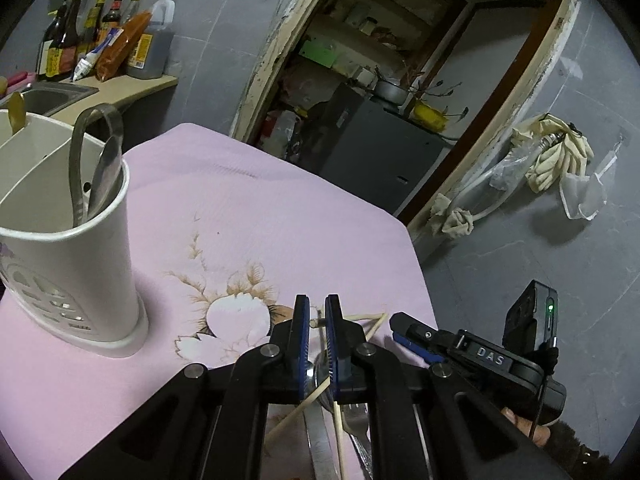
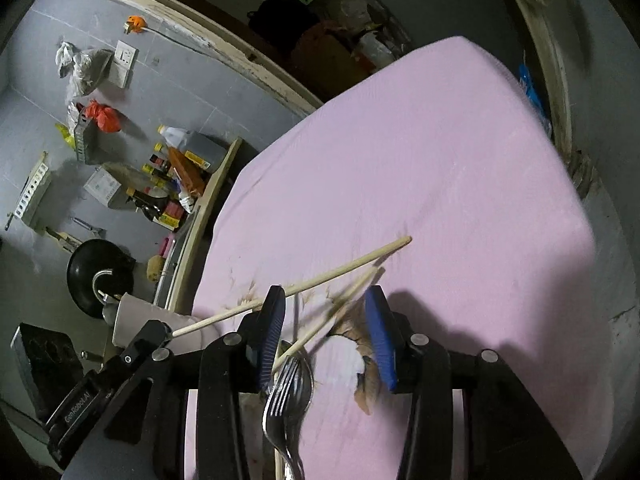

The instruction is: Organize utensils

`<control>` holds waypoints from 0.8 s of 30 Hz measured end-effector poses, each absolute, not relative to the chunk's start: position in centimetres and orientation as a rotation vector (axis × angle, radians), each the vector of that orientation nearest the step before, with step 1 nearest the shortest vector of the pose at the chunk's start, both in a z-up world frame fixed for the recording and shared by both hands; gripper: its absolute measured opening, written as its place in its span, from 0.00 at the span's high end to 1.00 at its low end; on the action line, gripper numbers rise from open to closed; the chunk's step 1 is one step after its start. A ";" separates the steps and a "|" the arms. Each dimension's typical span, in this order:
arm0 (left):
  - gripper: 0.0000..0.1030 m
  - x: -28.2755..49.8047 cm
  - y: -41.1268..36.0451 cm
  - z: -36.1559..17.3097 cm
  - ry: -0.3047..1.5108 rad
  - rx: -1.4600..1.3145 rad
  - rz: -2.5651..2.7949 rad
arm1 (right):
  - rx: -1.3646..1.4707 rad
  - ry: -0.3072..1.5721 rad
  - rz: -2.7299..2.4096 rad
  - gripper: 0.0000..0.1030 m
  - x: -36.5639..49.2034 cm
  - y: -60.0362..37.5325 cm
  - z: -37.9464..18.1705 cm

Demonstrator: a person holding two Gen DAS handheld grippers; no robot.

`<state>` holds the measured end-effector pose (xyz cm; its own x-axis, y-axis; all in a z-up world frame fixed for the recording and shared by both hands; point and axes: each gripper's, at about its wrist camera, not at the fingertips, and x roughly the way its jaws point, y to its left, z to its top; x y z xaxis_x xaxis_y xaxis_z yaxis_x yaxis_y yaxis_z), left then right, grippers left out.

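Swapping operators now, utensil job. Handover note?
Left hand-held gripper: shut on one pale wooden chopstick.
Right hand-held gripper: open; second wooden chopstick lies between its pads, not gripped.
White plastic utensil holder: upright on the pink floral tablecloth, steel tongs already inside.
Left to do: both chopsticks and the steel fork by the right hand-held gripper go into the holder.

Sauce bottles (image 1: 96, 32) crowd the counter's (image 1: 132, 94) far edge beside a steel sink (image 1: 48, 98). Pale cloths (image 1: 560, 156) hang on the grey wall (image 1: 580, 60).
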<state>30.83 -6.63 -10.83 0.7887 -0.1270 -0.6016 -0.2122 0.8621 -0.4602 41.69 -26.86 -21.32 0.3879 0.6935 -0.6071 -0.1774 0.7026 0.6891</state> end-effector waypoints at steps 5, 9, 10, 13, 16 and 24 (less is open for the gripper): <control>0.92 30.8 -6.3 -11.2 0.668 -0.547 0.056 | 0.582 1.090 0.558 0.68 41.9 -26.2 -22.9; 0.92 30.8 -5.9 -11.5 0.669 -0.554 0.062 | 0.539 1.133 0.519 0.68 41.4 -25.5 -22.5; 0.92 30.9 -5.8 -11.5 0.670 -0.557 0.064 | 0.535 1.152 0.516 0.68 41.3 -25.2 -22.5; 0.92 31.0 -5.6 -11.5 0.668 -0.559 0.066 | 0.515 1.189 0.516 0.68 41.1 -24.1 -22.5; 0.92 31.1 -5.5 -11.5 0.667 -0.558 0.067 | 0.501 1.199 0.510 0.77 41.4 -23.4 -22.7; 0.92 31.2 -4.9 -11.5 0.662 -0.563 0.069 | 0.596 1.218 0.488 0.93 42.1 -23.8 -23.5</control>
<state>31.17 -4.85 -11.47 0.7923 -0.1146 -0.5993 -0.2353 0.8489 -0.4733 42.12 -23.84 -23.54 0.2779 0.6399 -0.7165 -0.0314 0.7515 0.6590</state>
